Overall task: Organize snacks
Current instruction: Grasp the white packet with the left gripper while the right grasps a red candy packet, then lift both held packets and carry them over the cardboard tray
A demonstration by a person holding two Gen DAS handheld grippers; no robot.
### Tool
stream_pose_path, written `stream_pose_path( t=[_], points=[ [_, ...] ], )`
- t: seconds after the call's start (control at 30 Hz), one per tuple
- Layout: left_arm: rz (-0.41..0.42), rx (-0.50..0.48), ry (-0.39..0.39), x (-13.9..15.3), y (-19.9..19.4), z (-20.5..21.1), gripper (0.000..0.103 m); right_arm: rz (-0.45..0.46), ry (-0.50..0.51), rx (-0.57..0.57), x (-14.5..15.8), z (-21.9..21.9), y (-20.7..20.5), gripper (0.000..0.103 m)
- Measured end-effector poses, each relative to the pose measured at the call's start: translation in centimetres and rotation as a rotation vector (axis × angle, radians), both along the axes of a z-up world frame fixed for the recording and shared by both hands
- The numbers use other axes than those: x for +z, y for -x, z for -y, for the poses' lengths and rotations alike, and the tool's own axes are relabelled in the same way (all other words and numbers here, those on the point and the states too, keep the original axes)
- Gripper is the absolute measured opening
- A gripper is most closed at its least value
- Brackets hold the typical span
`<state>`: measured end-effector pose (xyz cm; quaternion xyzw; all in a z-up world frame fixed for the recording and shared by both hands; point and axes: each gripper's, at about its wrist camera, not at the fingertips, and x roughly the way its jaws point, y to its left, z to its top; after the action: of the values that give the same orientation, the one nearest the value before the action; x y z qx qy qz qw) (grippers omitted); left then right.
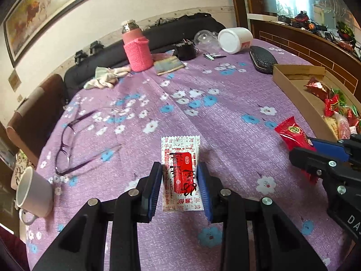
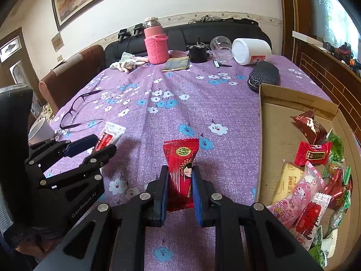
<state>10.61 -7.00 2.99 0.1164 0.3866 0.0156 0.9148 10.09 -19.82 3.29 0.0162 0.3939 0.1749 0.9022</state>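
In the left wrist view, the left gripper (image 1: 181, 186) has its jaws clamped on a flat, crinkly white-and-red foil snack packet (image 1: 180, 174) over the purple floral-cloth counter (image 1: 203, 117); wire-framed purple glasses (image 1: 74, 144) lie nearby.

In the right wrist view, the right gripper (image 2: 180, 192) jaws pinch a glossy red pillow-shaped candy wrapper (image 2: 180, 169) beside the shallow brown cardboard box (image 2: 282, 122) of snacks.

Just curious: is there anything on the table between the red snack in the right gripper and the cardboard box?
No, in the right wrist view only bare purple flowered cloth lies between the red snack and the box.
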Motion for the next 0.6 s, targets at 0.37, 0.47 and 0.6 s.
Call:
stream_pose_path(
  t=[0.37,0.47,0.6],
  points=[
    [0.066,0.010,-0.084,0.32,0.42,0.57,0.031,0.010,-0.015,-0.009,0.32,0.34,0.29,0.020],
    [0.072,0.013,-0.097,0.26,0.44,0.67,0.031,0.013,-0.020,-0.014,0.46,0.50,0.37,0.020],
    [0.083,0.015,-0.106,0.34,0.60,0.80,0.031,0.014,-0.032,-0.026,0.63,0.96,0.32,0.020]
  ],
)
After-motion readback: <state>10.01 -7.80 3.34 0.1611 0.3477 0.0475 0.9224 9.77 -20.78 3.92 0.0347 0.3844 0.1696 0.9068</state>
